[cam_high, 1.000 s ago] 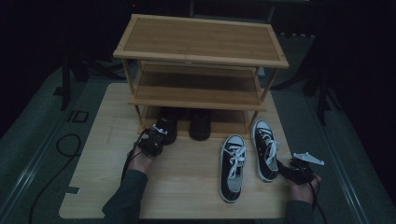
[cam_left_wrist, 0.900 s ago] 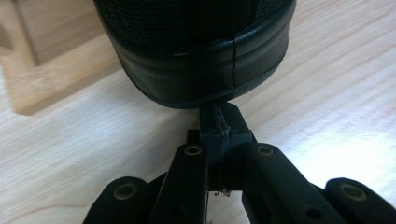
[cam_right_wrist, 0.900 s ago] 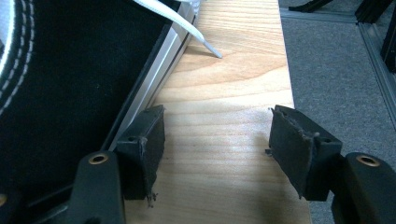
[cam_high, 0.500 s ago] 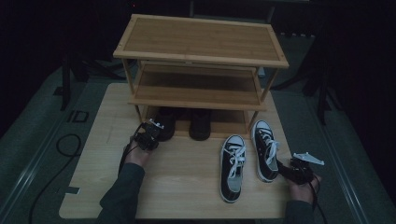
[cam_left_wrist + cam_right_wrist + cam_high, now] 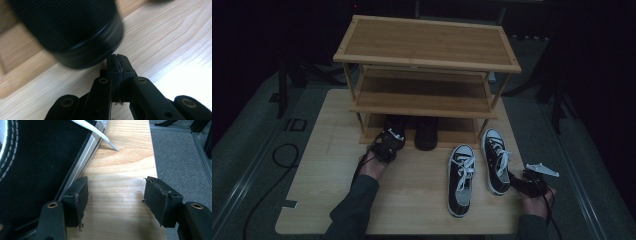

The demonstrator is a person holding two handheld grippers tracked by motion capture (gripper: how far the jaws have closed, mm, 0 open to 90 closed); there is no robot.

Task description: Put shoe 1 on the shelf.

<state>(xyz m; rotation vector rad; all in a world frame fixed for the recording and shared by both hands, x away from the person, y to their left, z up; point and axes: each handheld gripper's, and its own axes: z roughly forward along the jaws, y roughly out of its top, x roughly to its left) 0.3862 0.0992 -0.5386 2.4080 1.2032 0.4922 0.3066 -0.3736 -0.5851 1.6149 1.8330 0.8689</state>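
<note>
Now, left tool [image 5: 117, 58]: your jaws are pressed together on nothing, tips just beside the heel of the black shoe [image 5: 75, 32]
Black shoe: sits at the rack's [image 5: 427, 60] bottom shelf, beside a second black shoe [image 5: 427, 134]
Right tool [image 5: 116, 195]: your jaws stand wide over bare bench [image 5: 120, 195]
Sneaker [image 5: 37, 157]: just beside your right tool's left jaw; its mate [image 5: 460, 177] lies alongside

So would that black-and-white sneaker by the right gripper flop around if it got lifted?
Probably somewhat. The sneaker looks like soft canvas, so its upper may sag. Its loose white laces would likely dangle. The flat rubber sole should keep it from rolling.
</note>
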